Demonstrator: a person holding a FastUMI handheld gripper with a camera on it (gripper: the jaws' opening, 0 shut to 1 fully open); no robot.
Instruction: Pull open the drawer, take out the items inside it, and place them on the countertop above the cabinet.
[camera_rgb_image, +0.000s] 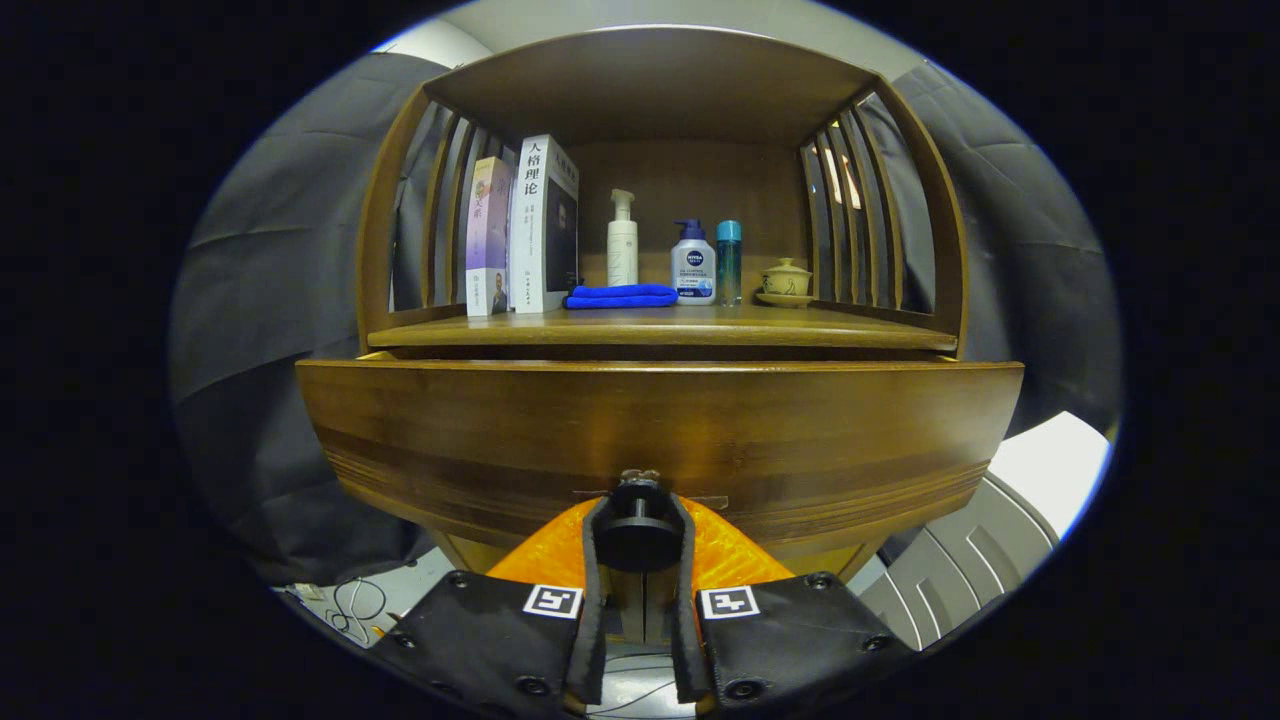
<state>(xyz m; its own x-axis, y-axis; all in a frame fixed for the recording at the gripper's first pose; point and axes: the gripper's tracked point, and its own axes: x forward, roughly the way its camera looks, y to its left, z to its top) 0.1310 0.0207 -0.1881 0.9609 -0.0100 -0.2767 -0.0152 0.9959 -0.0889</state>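
Observation:
A brown wooden drawer front (660, 430) stands pulled a little out from under the countertop (660, 328) of the cabinet. My gripper (638, 520) is shut on the drawer's dark round knob (638, 500), one finger pressing on each side of it. The inside of the drawer is hidden behind its front panel. On the countertop above lie a folded blue cloth (621, 296), two upright books (525, 235), a white pump bottle (622, 240), a blue-capped lotion bottle (693, 263), a slim teal bottle (729, 262) and a small lidded cup on a saucer (786, 281).
The countertop sits in a wooden shelf niche with slatted sides (440, 215) and a top board (650, 85). Black cloth (260, 330) hangs left and right of the cabinet. Cables (355, 605) lie on the floor at lower left, and a grey ribbed object (960, 570) stands at lower right.

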